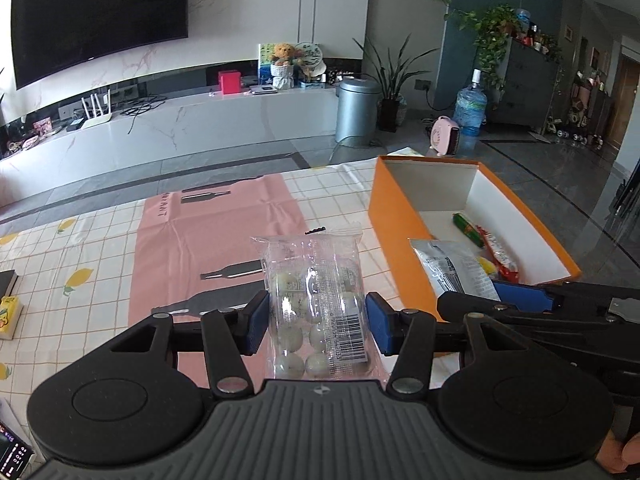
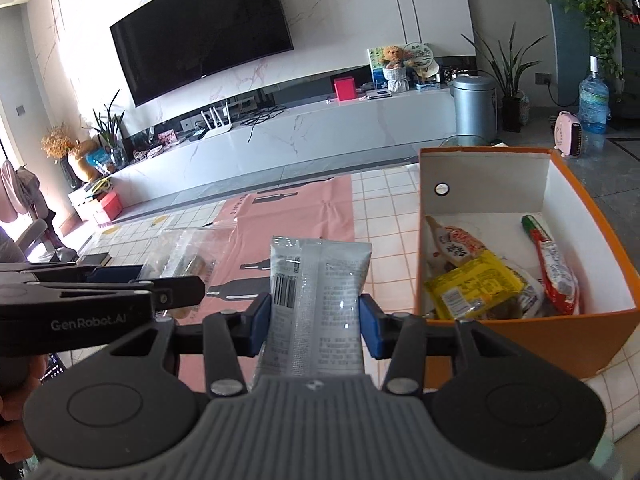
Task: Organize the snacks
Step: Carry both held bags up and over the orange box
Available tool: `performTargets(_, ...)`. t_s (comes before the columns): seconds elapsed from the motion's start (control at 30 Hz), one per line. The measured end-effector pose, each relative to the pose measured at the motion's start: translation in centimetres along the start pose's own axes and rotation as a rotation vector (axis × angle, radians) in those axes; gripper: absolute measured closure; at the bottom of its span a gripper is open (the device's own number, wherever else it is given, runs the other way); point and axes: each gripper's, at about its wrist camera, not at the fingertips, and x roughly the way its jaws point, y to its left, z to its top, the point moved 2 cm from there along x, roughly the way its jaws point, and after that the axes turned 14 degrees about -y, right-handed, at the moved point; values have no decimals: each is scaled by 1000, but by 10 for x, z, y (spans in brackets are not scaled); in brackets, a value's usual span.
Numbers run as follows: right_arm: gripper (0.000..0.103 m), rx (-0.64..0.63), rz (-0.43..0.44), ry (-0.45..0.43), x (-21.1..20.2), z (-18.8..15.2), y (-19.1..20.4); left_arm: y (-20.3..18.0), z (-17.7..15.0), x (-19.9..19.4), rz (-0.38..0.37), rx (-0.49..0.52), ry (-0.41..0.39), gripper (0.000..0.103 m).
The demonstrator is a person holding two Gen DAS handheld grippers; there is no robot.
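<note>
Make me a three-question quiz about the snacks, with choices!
1. Where does the orange box sit?
A. On the checked tablecloth
B. On the floor
C. On the TV shelf

2. What colour is the box inside?
A. Black
B. White
C. Green

3. What is the left gripper doing?
A. Hanging empty
B. Resting in the box
C. Holding a clear bag of white balls

Answers: 1 A, cloth lies under it; 2 B, its inner walls are white; 3 C, bag sits clamped between the jaws.
</note>
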Motion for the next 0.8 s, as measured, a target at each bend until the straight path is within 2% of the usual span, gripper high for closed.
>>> performTargets(0.23, 59, 44, -89, -58, -42, 13, -61, -54, 11, 20, -134, 8, 14, 44)
performTargets(0.43, 59, 43, -140, -65, -54, 25, -112, -96, 28, 50, -233, 56, 25, 44)
performTargets(0.53, 59, 57, -125, -46, -45, 36, -135, -111, 37, 68, -272, 84, 39, 44)
performTargets(0.8, 59, 115, -96, 58, 14, 67, -188, -136, 49, 128, -287, 169, 114, 44)
